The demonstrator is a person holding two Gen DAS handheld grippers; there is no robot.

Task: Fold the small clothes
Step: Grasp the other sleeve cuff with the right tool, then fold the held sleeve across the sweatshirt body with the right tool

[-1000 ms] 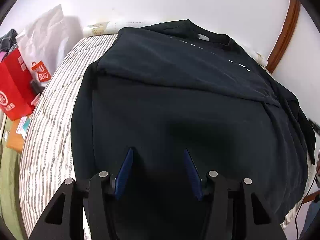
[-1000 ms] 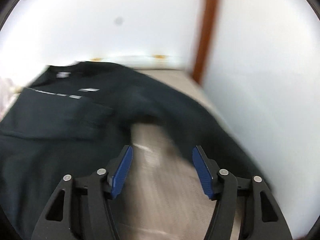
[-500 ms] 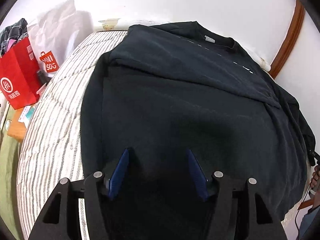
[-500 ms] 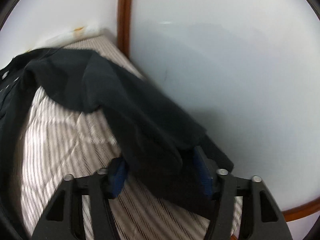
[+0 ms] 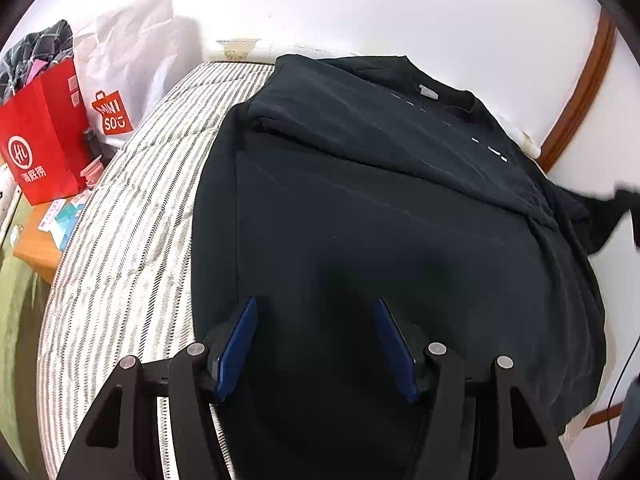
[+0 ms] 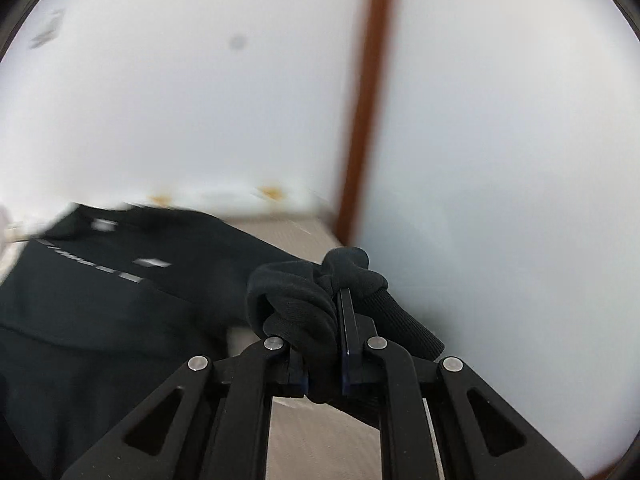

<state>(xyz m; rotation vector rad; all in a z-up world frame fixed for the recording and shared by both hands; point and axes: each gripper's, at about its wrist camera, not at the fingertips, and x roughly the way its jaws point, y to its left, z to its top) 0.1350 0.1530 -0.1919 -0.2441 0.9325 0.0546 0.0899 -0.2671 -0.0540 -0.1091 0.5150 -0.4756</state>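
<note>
At the lower centre of the right wrist frame, the right claw (image 6: 326, 344) is clamped on a bunched cuff (image 6: 320, 292) of the black sweatshirt (image 6: 120, 300), ribbed knit bulging on both sides of the pads. The frame is motion-blurred; how much fabric sits between the pads cannot be judged.

Step in hand, as I read it: bring the right sleeve across the body. To do it well, lift the cuff just clear of the bed, carry it toward the left of the frame, and lay the sleeve flat over the chest without twisting. Risk: pulling too hard drags the whole garment.

Left claw (image 5: 314, 338), lower centre of the left wrist frame, is spread wide and holds nothing, poised over the hem area. It could pin the body while the sleeve travels.

The sweatshirt lies spread on the striped mattress (image 5: 132, 216), collar toward the upper frame, left sleeve (image 5: 360, 128) already folded across the chest; dashed white marks near the neck. Fabric looks thick, soft.
</note>
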